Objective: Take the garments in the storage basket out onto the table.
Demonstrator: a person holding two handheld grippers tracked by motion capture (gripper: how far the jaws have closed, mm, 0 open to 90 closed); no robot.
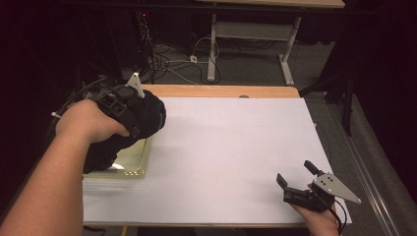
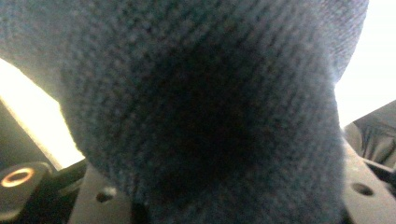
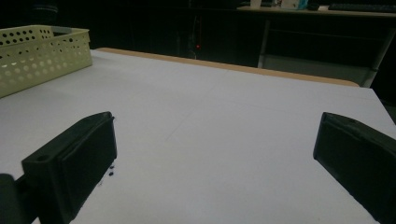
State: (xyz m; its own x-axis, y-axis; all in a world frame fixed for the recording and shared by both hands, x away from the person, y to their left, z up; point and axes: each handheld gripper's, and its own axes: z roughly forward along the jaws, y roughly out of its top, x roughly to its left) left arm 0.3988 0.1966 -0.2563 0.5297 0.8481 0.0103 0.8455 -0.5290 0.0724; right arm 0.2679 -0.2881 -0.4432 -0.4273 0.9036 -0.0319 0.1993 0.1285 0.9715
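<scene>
Table [image 1: 236, 147]: lying white, wooden edge showing at far side.
Basket [image 1: 135, 164]: sitting at left, near edge.
Cloth [image 1: 147, 115]: hanging over basket, clenched in left gripper [image 1: 140, 110].
Right gripper [image 1: 297, 174]: resting near right, gaping, grasping nothing.
Room: lying dark; cables [image 1: 172, 59] trailing on floor beyond table.

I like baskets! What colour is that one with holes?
Pale yellow basket, clearest in the right gripper view.

Right gripper [image 3: 215, 154]: jaws spread wide, nothing between them, low over the white table sheet [image 3: 224, 116]. Pale yellow perforated basket [image 3: 39, 53] stands at far left on the sheet. Wooden table edge [image 3: 233, 67] runs behind; second desk [image 3: 317, 14] in dark background.
</scene>
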